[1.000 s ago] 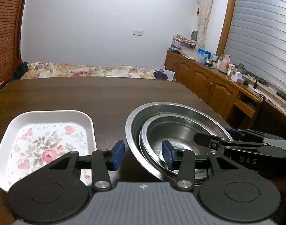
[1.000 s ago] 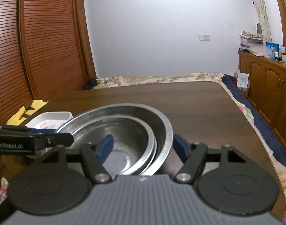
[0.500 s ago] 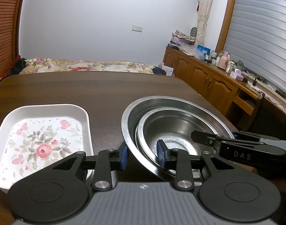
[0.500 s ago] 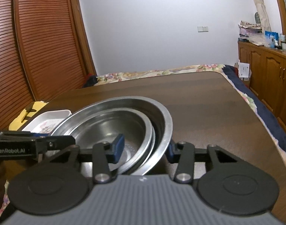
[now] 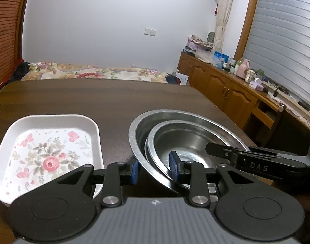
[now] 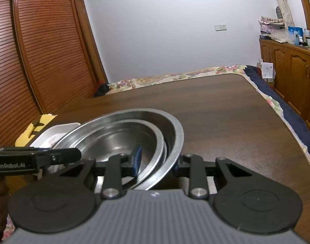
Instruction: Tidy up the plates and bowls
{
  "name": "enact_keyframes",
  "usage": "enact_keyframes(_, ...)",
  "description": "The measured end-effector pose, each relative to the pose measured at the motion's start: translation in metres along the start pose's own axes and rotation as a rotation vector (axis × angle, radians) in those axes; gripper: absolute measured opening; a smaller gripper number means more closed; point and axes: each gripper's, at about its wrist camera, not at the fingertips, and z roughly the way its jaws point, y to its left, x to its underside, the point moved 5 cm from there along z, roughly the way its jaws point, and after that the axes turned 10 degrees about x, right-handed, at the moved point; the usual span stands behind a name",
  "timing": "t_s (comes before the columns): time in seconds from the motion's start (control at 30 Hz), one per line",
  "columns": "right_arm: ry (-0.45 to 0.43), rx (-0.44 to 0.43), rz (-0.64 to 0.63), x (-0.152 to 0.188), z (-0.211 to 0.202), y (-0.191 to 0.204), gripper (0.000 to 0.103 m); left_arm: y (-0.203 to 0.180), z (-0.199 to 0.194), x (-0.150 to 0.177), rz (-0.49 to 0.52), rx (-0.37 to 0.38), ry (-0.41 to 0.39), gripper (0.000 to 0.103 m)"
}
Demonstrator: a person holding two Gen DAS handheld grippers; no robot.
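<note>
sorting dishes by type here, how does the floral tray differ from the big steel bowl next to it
The floral tray is white, rectangular with rounded corners, shallow and printed with roses; the big steel bowl is bare metal, round and deeper. The tray is empty, while the bowl has a smaller steel bowl nested in it. Both grippers' fingers straddle the nested bowls' rims; none are on the tray. Both dishes are upright, side by side over the wooden table.

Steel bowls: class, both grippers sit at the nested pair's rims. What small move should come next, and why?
Probably lift both grippers together. The left gripper and right gripper each straddle the near rims of the steel bowls, on opposite sides, nearly closed. The floral tray lies beside them on the table.
</note>
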Motion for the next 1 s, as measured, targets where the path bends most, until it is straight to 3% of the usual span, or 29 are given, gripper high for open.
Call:
enact_keyframes(0.37,-0.04,-0.052,0.011,-0.016,-0.008,0.018,0.029,0.011,-0.03,-0.015,0.006,0.002,-0.06,0.033)
enact_keyframes(1.0,-0.034,-0.195,-0.077,-0.024,0.001,0.09,0.029,0.08,-0.097,-0.02,-0.033,-0.077,-0.13,0.033)
